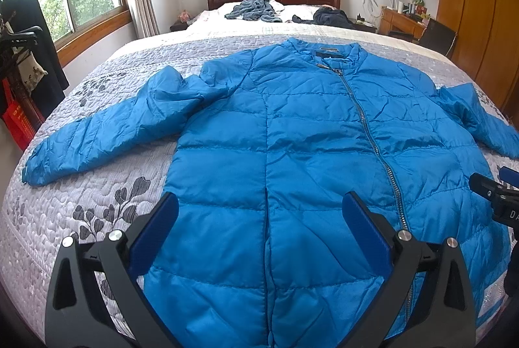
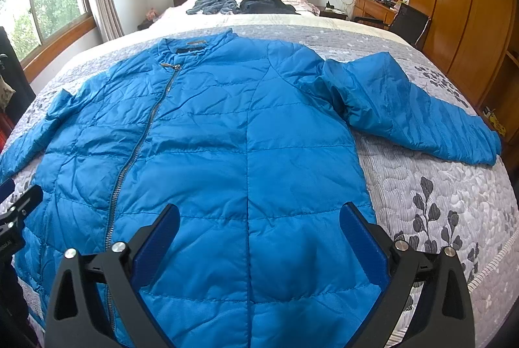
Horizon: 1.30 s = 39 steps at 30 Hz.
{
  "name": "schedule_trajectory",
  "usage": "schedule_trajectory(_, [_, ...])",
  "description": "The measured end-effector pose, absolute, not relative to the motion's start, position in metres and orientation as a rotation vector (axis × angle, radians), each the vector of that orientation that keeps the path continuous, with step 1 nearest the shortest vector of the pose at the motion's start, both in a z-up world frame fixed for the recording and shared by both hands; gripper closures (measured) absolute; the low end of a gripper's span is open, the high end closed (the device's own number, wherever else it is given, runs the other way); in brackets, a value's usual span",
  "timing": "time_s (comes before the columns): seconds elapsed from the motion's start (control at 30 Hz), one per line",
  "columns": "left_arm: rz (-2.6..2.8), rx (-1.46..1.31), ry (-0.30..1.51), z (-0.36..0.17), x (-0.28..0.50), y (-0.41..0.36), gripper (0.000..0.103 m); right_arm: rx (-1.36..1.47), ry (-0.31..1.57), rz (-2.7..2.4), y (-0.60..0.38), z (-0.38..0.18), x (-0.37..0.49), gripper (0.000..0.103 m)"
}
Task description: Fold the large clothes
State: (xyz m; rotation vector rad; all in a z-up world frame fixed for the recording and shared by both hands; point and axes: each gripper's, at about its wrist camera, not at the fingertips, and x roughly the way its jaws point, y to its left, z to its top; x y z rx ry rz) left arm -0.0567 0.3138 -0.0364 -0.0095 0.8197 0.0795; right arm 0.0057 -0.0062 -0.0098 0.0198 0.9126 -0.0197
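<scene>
- Jacket [image 1: 292, 153], bright blue and quilted, lies face up on the bed [image 1: 97, 218], zipped to the collar, both sleeves spread out to the sides.
- Left gripper [image 1: 259, 218] hovers over the hem on its side, jaws spread wide, holding nothing.
- Right gripper [image 2: 259, 228] hangs over the hem on the other side, equally wide apart and empty.
- The shell looks thin, puffy and slick; I'd judge it light, soft and likely to slide or spring back once folded.
- Best holds seem to be the left cuff [image 1: 32, 166] and right cuff [image 2: 483, 150], then the hem corners, pinching through both layers.
</scene>
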Motion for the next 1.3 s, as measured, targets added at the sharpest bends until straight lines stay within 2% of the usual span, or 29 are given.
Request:
schedule_trajectory(1.1, [0.087,-0.004,0.825,-0.037,-0.057,0.314,0.003,0.022,0.907,-0.019,-0.007,-0.010,0.006,0.004])
schedule_trajectory(1.3, [0.023,0.010,0.875,-0.038,-0.043,0.308,0.003,0.143,0.916,0.032,-0.041,-0.012,0.013,0.004])
